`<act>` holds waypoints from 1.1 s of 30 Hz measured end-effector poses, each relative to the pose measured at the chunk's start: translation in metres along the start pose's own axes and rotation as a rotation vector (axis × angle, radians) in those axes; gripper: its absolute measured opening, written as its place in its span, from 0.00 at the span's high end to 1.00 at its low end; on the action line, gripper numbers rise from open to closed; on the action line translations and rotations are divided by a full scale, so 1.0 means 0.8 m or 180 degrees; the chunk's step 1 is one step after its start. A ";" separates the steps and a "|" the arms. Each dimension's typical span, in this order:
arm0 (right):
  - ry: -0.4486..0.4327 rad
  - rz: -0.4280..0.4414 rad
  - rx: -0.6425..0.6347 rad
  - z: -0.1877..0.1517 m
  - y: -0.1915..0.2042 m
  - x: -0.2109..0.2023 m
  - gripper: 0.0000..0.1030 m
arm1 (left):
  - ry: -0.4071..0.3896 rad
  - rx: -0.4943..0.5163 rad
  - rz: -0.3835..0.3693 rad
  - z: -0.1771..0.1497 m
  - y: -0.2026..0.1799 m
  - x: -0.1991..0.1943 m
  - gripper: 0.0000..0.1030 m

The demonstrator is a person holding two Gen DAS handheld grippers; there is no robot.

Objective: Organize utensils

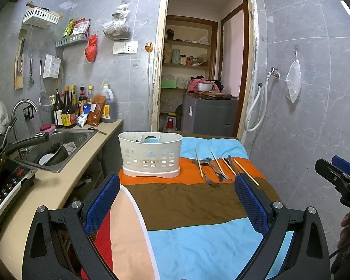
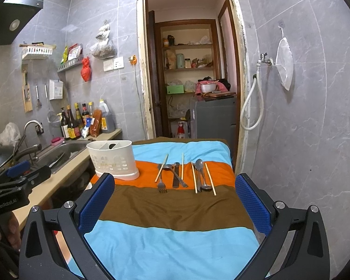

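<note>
Lying loose beside the white caddy [image 2: 113,161] – steel cutlery [image 2: 175,175] (chopsticks [image 2: 210,178] mixed in).

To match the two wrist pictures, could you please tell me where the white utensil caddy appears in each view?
Left wrist view: the white utensil caddy stands centre-left on the orange stripe, left of the loose utensils.
Right wrist view: the white utensil caddy sits left of centre, at the table's left edge beside the sink counter.
Shared landmark: the doorway behind the table.
</note>
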State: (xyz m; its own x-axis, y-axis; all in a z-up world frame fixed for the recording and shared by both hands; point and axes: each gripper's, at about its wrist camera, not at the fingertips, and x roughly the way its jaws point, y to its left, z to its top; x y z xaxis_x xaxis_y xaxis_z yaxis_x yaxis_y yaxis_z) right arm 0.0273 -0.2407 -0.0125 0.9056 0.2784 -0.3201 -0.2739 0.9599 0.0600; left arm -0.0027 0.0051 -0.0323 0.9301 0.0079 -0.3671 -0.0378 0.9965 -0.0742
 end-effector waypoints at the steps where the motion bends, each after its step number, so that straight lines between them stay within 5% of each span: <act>1: 0.0002 0.0000 0.0000 0.001 0.000 0.000 0.00 | 0.0002 0.0002 0.0001 0.004 -0.001 0.000 0.07; 18: 0.0094 -0.0117 0.0028 -0.008 0.016 0.018 0.00 | 0.0140 0.0005 -0.0068 0.019 0.016 0.025 0.07; 33: 0.0060 -0.0360 0.0011 0.026 -0.007 0.035 0.00 | 0.0041 0.0039 -0.0221 0.061 0.002 0.083 0.07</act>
State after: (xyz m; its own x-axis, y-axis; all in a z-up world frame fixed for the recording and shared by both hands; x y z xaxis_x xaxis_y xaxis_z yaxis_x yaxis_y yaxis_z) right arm 0.0608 -0.2375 -0.0026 0.9243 0.1677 -0.3428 -0.1692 0.9853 0.0257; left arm 0.0763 0.0111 -0.0116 0.9256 -0.0621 -0.3734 0.0311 0.9956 -0.0886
